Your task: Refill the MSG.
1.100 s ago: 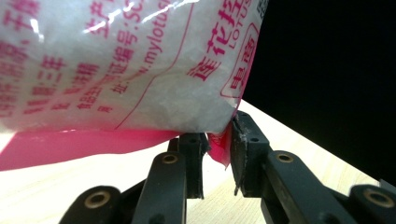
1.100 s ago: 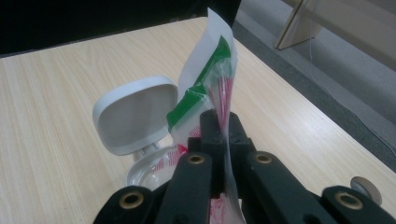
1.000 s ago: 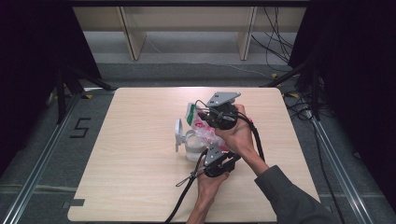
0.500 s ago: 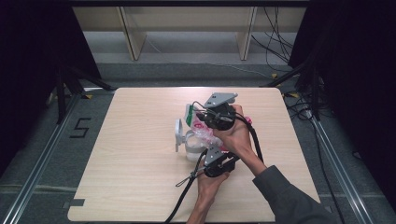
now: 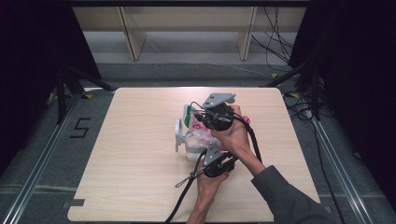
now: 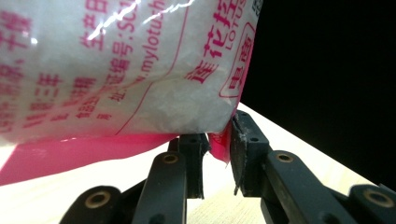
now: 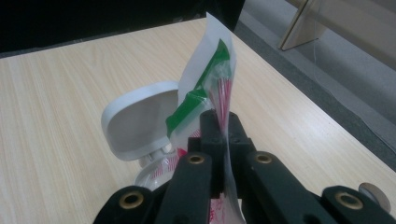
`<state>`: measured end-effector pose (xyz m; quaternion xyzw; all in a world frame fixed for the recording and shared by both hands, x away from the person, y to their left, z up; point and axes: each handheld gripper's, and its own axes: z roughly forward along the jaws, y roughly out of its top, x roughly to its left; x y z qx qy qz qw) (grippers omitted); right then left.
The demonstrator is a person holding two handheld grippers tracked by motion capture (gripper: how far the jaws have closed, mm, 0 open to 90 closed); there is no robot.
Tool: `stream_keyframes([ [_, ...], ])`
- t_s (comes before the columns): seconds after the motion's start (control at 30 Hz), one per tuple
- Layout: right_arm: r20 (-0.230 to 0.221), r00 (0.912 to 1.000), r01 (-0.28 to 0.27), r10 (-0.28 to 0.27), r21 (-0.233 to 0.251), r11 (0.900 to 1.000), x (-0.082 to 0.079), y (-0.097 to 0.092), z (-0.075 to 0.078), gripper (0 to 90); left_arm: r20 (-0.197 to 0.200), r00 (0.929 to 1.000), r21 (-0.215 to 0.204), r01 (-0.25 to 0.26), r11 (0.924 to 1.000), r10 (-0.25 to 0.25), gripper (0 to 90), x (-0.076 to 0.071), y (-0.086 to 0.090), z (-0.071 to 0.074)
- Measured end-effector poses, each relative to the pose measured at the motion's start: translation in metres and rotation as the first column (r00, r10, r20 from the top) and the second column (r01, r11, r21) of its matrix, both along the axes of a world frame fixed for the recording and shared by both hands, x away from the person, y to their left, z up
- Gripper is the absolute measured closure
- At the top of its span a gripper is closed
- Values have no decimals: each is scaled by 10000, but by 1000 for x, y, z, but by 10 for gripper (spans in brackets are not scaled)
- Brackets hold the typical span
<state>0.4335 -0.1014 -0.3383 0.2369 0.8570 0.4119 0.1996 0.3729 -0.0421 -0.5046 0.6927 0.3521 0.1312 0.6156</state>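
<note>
Between the two tongs the sugar bag (image 5: 201,131) hangs over the open white container (image 7: 140,123), right tongs (image 7: 223,140) clamped on its top, left tongs (image 6: 218,154) pinching its bottom corner; pouring step, next likely tilting.

Bag (image 5: 201,133): a clear plastic pouch with pink printed text and a pink lower seam (image 6: 84,154), full of white grains; its upper end carries a green strip (image 7: 194,105).
Bag pose: held up above the table, tilted, the green end higher and toward the far side.
Container (image 5: 192,148): a white round tub, directly under the bag.
Lid (image 7: 137,119): white, hinged, swung open and standing nearly upright beside the bag.
</note>
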Motion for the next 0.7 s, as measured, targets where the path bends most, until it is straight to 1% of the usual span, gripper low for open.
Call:
stream_keyframes([
  [0.07,56,10000,47,-47,24,10000,0,1,-1,900,-5,10000,3,3,10000,-3,753,0,0,0],
  [0.1,215,9997,-129,131,-81,9999,1,1,-1,900,4,10000,14,-22,10000,22,754,0,0,-1],
  [0.13,54,10000,45,-45,-59,10000,0,1,-1,900,16,10000,25,-28,10000,28,753,0,0,-1],
  [0.2,176,9998,-11,12,-52,10000,1,0,0,900,7,10000,27,-5,10000,5,754,0,0,0],
  [0.27,207,9997,-111,110,7,9999,2,0,0,900,-9,10000,21,17,10000,-17,753,1,1,-1],
  [0.3,-24,9999,109,-109,-18,9999,1,0,-1,900,1,10000,41,10,10000,-10,754,1,0,-1],
  [0.33,26,10000,-8,8,9,10000,1,1,-2,900,47,10000,63,-55,10000,55,754,1,0,-1],
  [0.37,200,9997,-166,168,-88,9998,2,0,-1,900,47,10000,64,-26,10000,26,754,1,0,-1],
  [0.4,97,9999,-112,113,-77,9999,2,0,0,900,29,10000,-112,1,9999,0,754,0,0,0],
  [0.43,114,9998,-178,178,-26,9998,2,-1,0,900,-76,9999,-650,-104,9978,99,753,-1,-2,0],
  [0.47,100,9998,-148,148,1,9999,2,0,0,900,-93,9999,-650,-72,9979,66,754,0,-2,0],
  [0.5,197,9997,-129,129,-17,9999,3,1,-1,900,-96,9999,-641,-74,9979,68,754,-1,-3,-1],
  [0.53,-41,10000,7,-8,-78,10000,1,2,-2,900,-72,9999,-628,-90,9980,86,754,-1,-3,-1],
  [0.57,48,9999,-121,121,-104,9999,2,2,-1,900,-41,9999,-609,-106,9981,104,754,-1,-3,0],
  [0.6,119,9999,-39,39,-6,10000,2,2,-1,900,-25,9999,-580,-130,9982,129,754,-1,-2,0],
  [0.67,46,10000,-26,26,26,10000,2,1,-1,900,-54,9999,-584,-111,9982,108,754,0,-2,0],
  [0.7,70,9999,-156,157,-72,9999,3,3,-2,900,-53,9999,-614,-112,9981,109,754,0,-2,-1],
])
